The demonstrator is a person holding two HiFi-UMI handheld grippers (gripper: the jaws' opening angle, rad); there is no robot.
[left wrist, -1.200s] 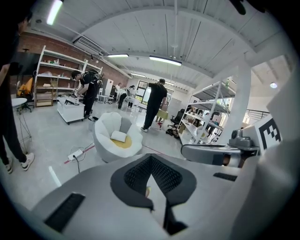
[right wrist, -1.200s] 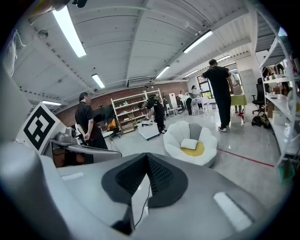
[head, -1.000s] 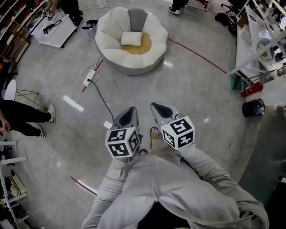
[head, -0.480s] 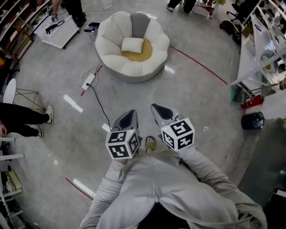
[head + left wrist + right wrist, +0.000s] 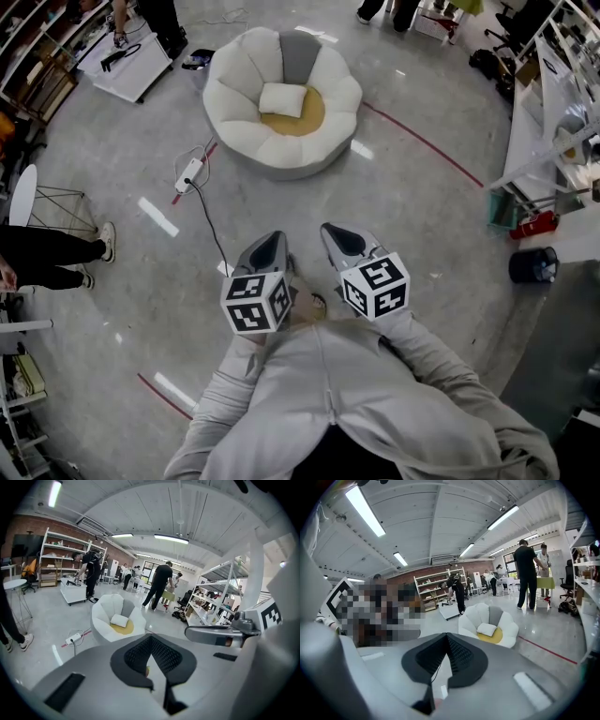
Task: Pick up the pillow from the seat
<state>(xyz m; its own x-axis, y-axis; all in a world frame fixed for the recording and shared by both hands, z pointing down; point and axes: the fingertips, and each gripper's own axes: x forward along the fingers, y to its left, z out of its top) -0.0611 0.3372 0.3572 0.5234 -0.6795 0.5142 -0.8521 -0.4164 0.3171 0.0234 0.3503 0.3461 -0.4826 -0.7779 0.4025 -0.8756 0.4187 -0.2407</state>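
A white pillow (image 5: 281,98) lies on the yellow centre of a round, white, petal-shaped seat (image 5: 246,120) far ahead on the floor. My left gripper (image 5: 272,243) and right gripper (image 5: 336,232) are held side by side, well short of the seat, both pointing towards it. In the left gripper view the jaws (image 5: 151,641) are shut with nothing in them, and the pillow (image 5: 119,620) shows beyond. The right gripper view shows its jaws (image 5: 446,638) shut and empty too, with the pillow (image 5: 486,629) on the seat (image 5: 506,632) ahead.
A power strip (image 5: 189,170) with a black cable lies on the floor between me and the seat. A red floor line (image 5: 427,142) runs right of it. A person's legs (image 5: 56,248) stand at left, a white table (image 5: 131,64) back left, shelves (image 5: 548,103) and a black bin (image 5: 532,264) right.
The seat and pillow have slid lower in the head view, and the floor marks have drifted towards me. Both grippers keep their side-by-side pose, jaws unchanged.
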